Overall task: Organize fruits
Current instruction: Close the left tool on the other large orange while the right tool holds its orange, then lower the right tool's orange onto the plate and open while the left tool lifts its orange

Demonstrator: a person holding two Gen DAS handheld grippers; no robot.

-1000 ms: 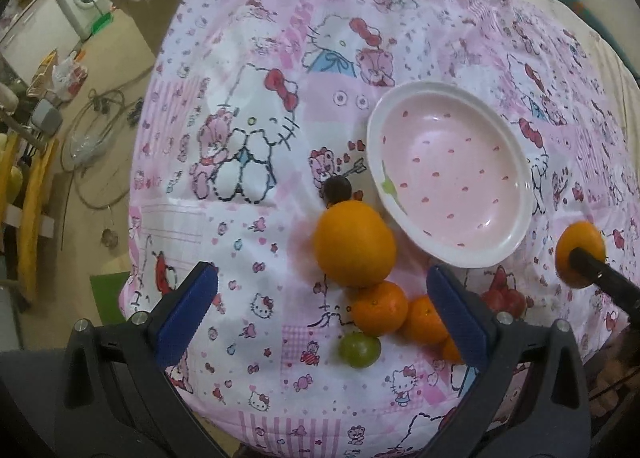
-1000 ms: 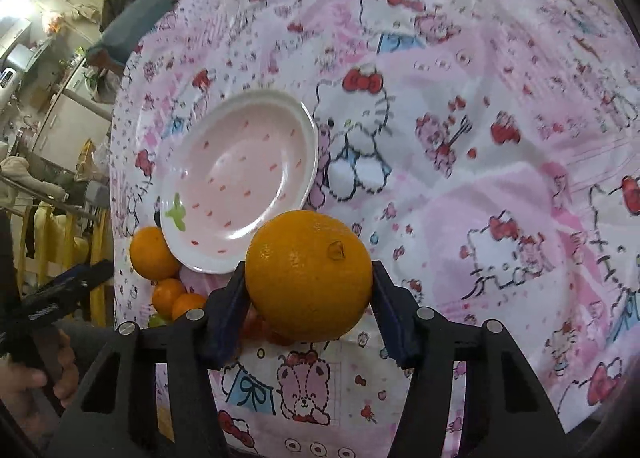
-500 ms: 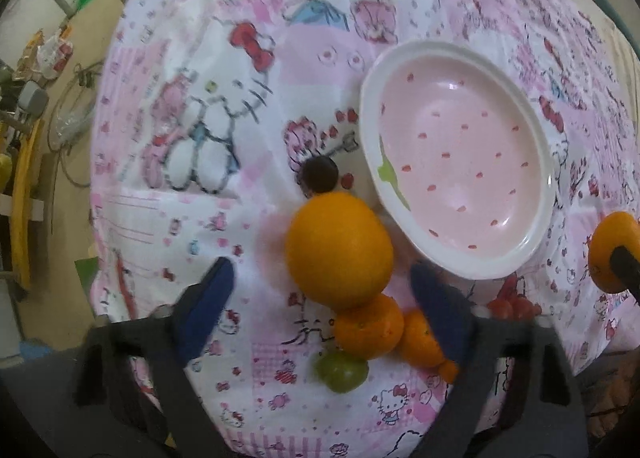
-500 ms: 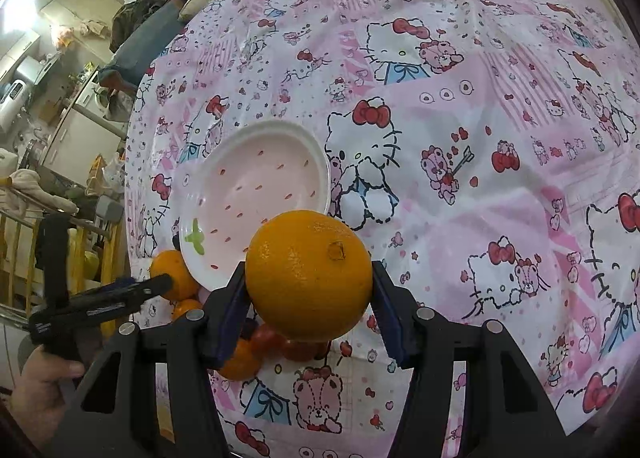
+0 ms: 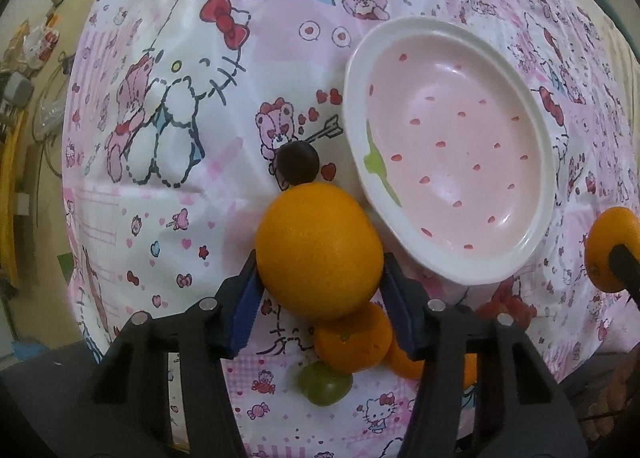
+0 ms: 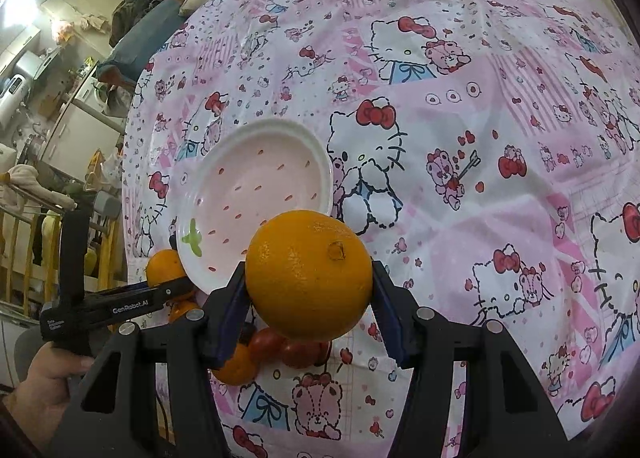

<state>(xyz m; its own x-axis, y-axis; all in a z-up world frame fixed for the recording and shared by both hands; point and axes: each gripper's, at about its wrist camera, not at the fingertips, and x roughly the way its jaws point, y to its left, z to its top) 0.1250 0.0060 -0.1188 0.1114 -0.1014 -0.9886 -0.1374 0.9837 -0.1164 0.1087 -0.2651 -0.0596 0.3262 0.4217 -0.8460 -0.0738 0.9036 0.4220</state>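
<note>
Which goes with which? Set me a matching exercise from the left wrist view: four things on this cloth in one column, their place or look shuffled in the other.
Things:
1. big orange
2. dark fruit
3. green fruit
4. plate

Descriptions:
a. white rim, pink inside with red specks
b. on the cloth just beyond the big orange
c. clamped between the left gripper pads
d. nearest the camera, below a small orange

Pairs: 1-c, 2-b, 3-d, 4-a
</note>
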